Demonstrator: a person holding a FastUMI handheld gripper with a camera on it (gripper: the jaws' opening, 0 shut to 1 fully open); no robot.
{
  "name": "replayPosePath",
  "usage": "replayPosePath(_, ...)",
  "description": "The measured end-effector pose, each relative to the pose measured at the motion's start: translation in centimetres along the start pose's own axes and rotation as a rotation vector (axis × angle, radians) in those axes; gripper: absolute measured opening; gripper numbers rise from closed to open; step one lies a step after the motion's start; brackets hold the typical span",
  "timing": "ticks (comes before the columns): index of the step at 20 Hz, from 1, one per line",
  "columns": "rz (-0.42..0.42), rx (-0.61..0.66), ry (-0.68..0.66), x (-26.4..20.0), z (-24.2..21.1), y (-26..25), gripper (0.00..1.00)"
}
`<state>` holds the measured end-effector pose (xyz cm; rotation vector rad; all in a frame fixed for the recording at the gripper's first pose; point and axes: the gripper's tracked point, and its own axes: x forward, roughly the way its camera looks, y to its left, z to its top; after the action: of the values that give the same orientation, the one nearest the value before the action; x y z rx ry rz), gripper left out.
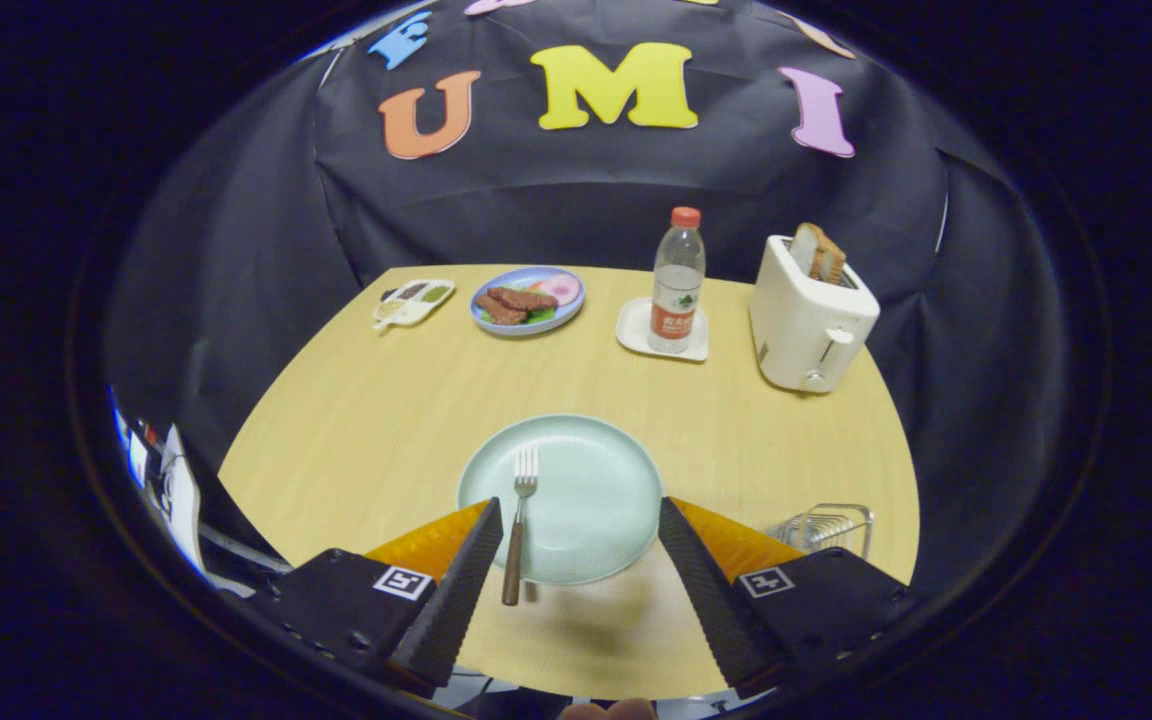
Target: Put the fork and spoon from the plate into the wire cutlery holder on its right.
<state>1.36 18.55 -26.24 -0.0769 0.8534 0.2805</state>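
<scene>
On the wooden bench [376, 420] we hold the hand-held gripper [576, 525] spread apart over the plate [591, 490]; the fork [518, 520] lies by one finger and may get pushed off; the wire cutlery holder [826, 528] waits right.

The gripper [574, 520] has its fingers spread wide, holding nothing, with the plate [586, 480] between them at 12 o'clock. A fork [518, 525] lies on the plate just beside the left finger. The wire cutlery holder [824, 528] stands at 3 o'clock, close beside the right finger. The middle of the table [416, 400] is bare. Far off at 12 to 1 o'clock stand a bottle [677, 280] and a toaster [808, 315].
</scene>
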Motion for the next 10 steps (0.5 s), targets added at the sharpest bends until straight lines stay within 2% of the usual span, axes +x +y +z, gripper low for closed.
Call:
replayPosePath(4,0.028,-0.054,0.012,3.4,-2.0,2.7,0.95)
replayPosePath(10,0.015,-0.072,0.080,7.8,-4.2,4.5,0.95)
